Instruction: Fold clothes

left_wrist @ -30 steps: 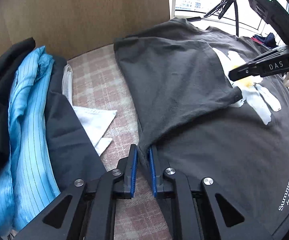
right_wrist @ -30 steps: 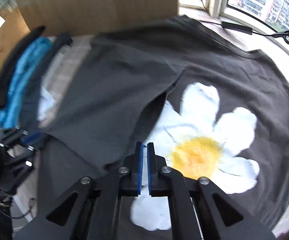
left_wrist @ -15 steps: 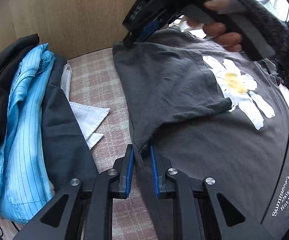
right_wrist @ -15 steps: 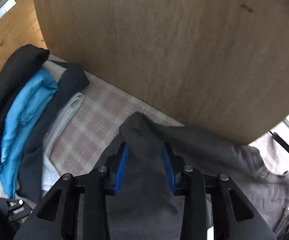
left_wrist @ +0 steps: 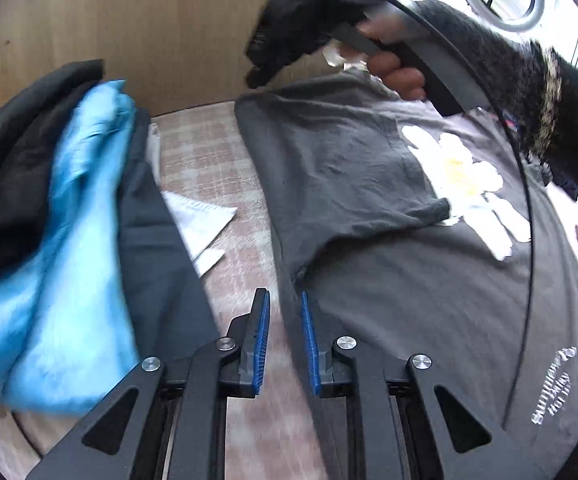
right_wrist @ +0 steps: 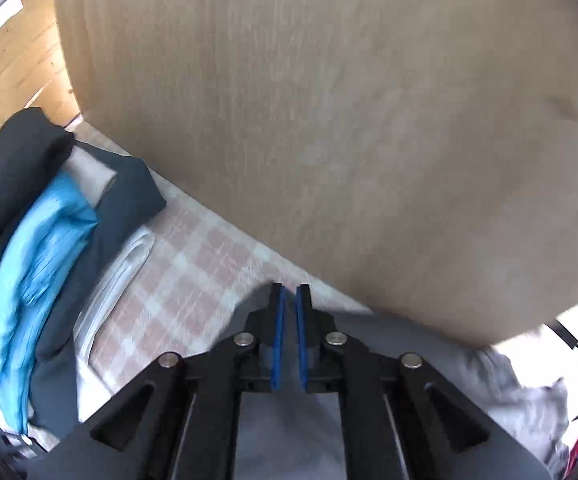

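My left jaws (left_wrist: 283, 336) stand apart astride the grey T-shirt (left_wrist: 369, 280) edge, right jaws (right_wrist: 289, 332) nearly together above its far corner, readying a fold.

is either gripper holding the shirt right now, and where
Left gripper is open; an edge of the grey t-shirt lies unclamped between its jaws. Right gripper is nearly shut at the shirt's far corner; a pinch cannot be told.
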The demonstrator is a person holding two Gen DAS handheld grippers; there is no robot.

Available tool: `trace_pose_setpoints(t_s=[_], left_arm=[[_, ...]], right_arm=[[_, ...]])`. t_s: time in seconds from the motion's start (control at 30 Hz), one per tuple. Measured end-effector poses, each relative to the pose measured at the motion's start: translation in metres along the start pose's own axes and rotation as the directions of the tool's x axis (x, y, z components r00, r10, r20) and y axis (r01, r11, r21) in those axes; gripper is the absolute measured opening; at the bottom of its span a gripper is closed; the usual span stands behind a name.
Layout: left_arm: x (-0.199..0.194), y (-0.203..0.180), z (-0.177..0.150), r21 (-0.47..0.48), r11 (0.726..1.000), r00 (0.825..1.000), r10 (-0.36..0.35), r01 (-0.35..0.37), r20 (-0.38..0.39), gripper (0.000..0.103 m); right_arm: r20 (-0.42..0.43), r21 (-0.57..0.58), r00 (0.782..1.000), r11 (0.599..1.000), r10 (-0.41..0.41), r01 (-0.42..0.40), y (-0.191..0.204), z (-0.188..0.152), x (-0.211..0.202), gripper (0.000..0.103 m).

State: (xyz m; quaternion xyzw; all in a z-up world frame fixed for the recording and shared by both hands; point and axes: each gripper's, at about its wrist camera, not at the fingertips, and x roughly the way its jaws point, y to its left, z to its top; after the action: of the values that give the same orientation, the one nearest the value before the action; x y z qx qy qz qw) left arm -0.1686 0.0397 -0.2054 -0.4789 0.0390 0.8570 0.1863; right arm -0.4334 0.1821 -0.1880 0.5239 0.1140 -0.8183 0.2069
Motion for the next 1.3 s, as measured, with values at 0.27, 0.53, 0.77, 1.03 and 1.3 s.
trace_pose_setpoints(t_s=[0.27,0.53,0.77,1.03,1.3], left_arm=[[-0.106,0.051,-0.075,-0.220,0.973,0.997,-0.075,0.076,0.015,0.019],[-0.203,0.041,-0.186,-0.418,0.906,0.997,0.059,-0.071,-0.043,0.023],[-0.199,-0.048,-0.282,-0.527,0.846,0.995,0.035,-0.079,-0.092,0.030],[-0.152,-0.080,-0.287,-0.408,0.892,0.975,0.131,-0.195,-0.179,0.030],[-0.136,-0.085,-0.277,-0.348,0.925,0.983,0.104,-0.152,-0.153,0.031]], right_arm=[[0.069,0.053,0.991,0.992,0.111,-0.114,-0.016,-0.076,-0.114,0.025],[0.190,0.116,0.969,0.976,0.159,-0.183,-0.047,-0.133,-0.200,0.025],[0.120,0.081,0.966,0.967,0.230,-0.241,-0.031,-0.175,-0.196,0.038],[0.017,0.122,0.978,0.971,0.207,-0.208,0.014,-0.171,-0.141,0.038],[-0.067,0.228,0.986,0.964,0.155,-0.136,0.056,-0.114,-0.061,0.043]])
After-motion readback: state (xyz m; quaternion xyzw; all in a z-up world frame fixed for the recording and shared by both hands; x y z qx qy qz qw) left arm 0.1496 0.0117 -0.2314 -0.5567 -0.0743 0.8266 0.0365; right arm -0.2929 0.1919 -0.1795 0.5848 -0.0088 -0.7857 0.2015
